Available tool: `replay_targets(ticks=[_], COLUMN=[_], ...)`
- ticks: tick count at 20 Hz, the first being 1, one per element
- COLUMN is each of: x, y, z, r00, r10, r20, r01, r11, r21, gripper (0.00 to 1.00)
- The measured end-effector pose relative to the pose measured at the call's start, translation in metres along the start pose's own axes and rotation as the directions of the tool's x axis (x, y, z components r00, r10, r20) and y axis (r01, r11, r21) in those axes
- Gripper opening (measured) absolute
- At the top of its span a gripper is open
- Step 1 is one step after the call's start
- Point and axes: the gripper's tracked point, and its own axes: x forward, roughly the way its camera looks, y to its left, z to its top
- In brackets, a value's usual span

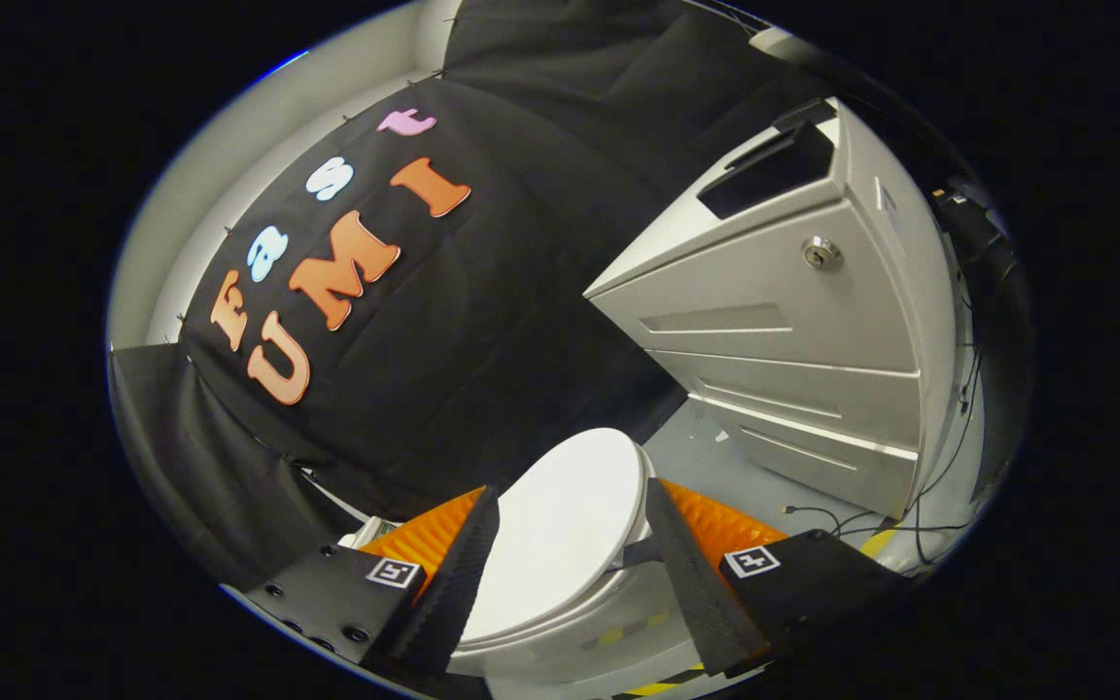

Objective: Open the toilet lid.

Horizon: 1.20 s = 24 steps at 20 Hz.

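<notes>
So the gripper (570, 574) has its two fingers spread wide apart, nothing pinched between them, and neither finger looks to be touching anything. Each finger mount carries one little square marker tag, so two tags total.

Right in the gap between the fingers sits the one toilet (560, 637), and its toilet lid (565, 530) is down flat, closed over the bowl. The lid is white, oval, and smooth. Its near edge is level with the fingertips and the rest runs away past them. Whether the tips are above the lid or off to its sides is hard to say from this angle.

On the floor (735, 467) by the base of the toilet there's some yellow-and-black striped tape (652, 688).

Past the toilet and off to the right of it stands one grey cabinet (793, 340), well apart from the lid. It has three drawer fronts stacked up and one round lock (821, 253) on the top one. A few dark cables (871, 525) trail on the floor between the cabinet and the toilet.

Behind the toilet hangs the black cloth (482, 321) of the booth wall, and beyond that there's a pale wall (259, 126).
</notes>
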Motion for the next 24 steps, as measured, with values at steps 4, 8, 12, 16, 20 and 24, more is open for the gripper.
replay_targets(ticks=[4,8,12,16,20,24], x=[0.017,0.030,0.037,0.051,0.067,0.077], y=[-0.017,-0.041,-0.060,-0.087,-0.094,-0.094], z=[-0.019,-0.033,-0.047,-0.051,-0.051,-0.055], r00=[0.998,0.991,0.980,0.974,0.978,0.979], r10=[-0.037,-0.086,-0.114,-0.162,-0.153,-0.141], r20=[-0.047,-0.102,-0.164,-0.158,-0.141,-0.148], r01=[0.042,0.100,0.149,0.204,0.193,0.187], r11=[0.994,0.985,0.964,0.932,0.921,0.912], r21=[0.100,0.137,0.219,0.300,0.340,0.365], gripper=[0.98,0.98,0.98,0.98,0.97,0.82])
